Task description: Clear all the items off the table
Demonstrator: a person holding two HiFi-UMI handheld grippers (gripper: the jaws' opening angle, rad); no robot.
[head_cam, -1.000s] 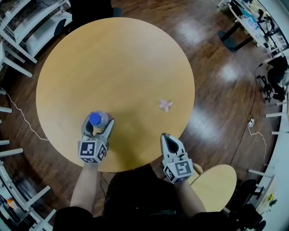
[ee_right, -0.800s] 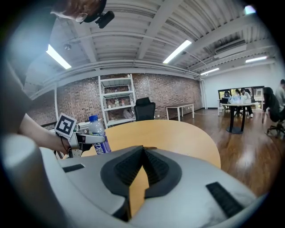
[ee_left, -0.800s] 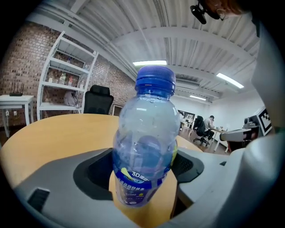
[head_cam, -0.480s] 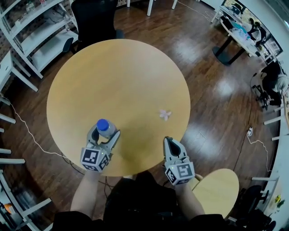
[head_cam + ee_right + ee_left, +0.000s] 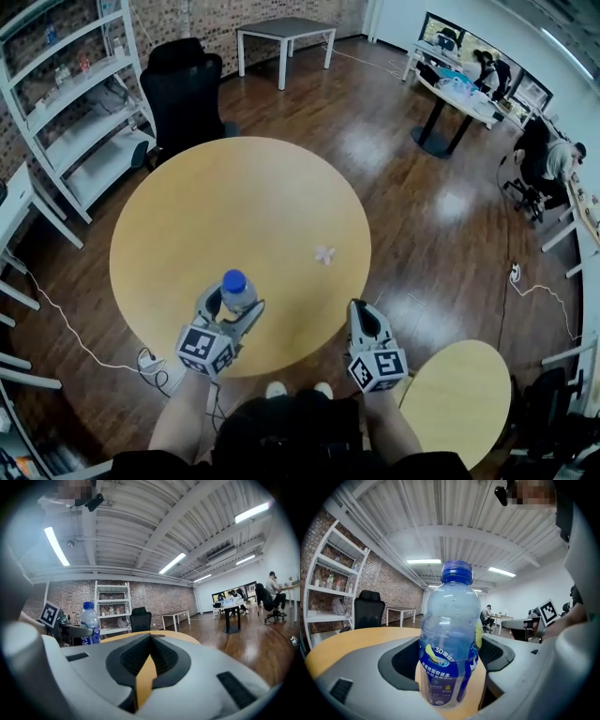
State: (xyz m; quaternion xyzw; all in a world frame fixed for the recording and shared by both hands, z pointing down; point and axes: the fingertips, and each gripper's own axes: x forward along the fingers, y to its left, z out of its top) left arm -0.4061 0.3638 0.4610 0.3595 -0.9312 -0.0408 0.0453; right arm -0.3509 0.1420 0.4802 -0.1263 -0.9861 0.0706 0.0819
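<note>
Two grippers sit at the near rim of the round table (image 5: 253, 197), one in each hand. On the left side, the left gripper (image 5: 232, 302) has its jaws spread wide around a bottle (image 5: 234, 287) and closed on its lower body, one pad at each side of the blue label. The bottle stands upright between them, clear plastic with a blue cap, over the table's near-left part; whether its base touches the wood cannot be told. By contrast the right gripper (image 5: 362, 309) is closed with nothing in it: its own view shows the two dark pads meeting at the tips, with only a thin sliver of tabletop showing below them. It hangs at the table's near-right rim, well apart from the bottle, pointing across the table. A small pink scrap (image 5: 325, 254) lies flat on the wood farther in, nearer the right gripper, touching neither. Beyond the table are a black chair (image 5: 183, 89) and white shelves (image 5: 75, 112); a second tabletop (image 5: 464, 394) shows at the lower right.
</note>
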